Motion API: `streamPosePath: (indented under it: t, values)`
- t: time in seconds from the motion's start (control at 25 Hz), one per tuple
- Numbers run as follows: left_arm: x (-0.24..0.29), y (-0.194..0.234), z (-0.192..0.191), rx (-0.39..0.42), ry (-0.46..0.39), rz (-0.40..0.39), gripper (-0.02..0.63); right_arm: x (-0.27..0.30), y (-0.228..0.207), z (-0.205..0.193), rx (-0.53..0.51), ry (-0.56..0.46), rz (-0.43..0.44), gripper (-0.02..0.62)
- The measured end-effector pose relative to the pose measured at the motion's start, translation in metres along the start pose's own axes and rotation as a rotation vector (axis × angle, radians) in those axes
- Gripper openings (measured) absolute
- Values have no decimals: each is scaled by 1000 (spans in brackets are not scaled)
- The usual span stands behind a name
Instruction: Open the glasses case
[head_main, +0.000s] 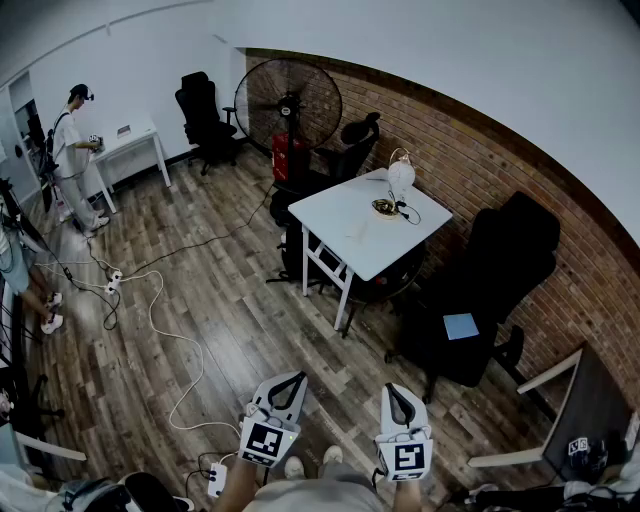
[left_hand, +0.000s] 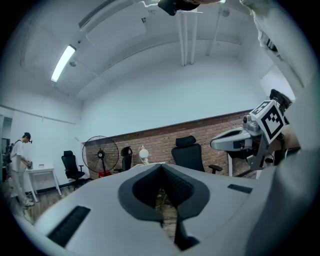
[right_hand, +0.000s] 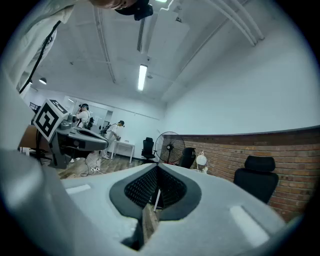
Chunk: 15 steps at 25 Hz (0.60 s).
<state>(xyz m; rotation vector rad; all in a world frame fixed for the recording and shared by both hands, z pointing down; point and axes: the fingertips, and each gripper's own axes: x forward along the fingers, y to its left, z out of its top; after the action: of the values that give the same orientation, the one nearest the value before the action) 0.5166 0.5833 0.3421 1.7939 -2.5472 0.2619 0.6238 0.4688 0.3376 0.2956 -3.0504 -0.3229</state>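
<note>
A white table (head_main: 345, 230) stands in the middle of the room, several steps ahead of me. On it are a white round lamp (head_main: 401, 176) and a small dark object (head_main: 385, 208) with a cord, too small to tell whether it is the glasses case. My left gripper (head_main: 297, 377) and right gripper (head_main: 392, 388) hang side by side at the bottom of the head view, far from the table. Both point forward, roughly level. In the left gripper view its jaws (left_hand: 161, 166) meet with nothing between them. The right gripper (right_hand: 157, 167) is likewise shut and empty.
A large floor fan (head_main: 288, 103) stands by the brick wall (head_main: 480, 170). Black office chairs (head_main: 500, 270) sit around the table. Cables and a power strip (head_main: 112, 280) lie on the wooden floor. A person (head_main: 72, 150) stands at a far white desk (head_main: 135, 140).
</note>
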Motion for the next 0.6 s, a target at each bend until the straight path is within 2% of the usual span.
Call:
streamPosePath:
  t: [0.08,0.16,0.32,0.6]
  values:
    - [4,-7,4,8,-1,-3,3,-2,-5,-5,25,64,-10,6]
    - [8,-11,6,24,0,-3,3,-1,-9,-5,44,82,-17,6]
    - [25,-12,3,2,18,20,3,11,-25,-13,40,70,-17,6]
    - [80,-5,-3,-40,17,76,3,59,-57,-22,12,5,77,6]
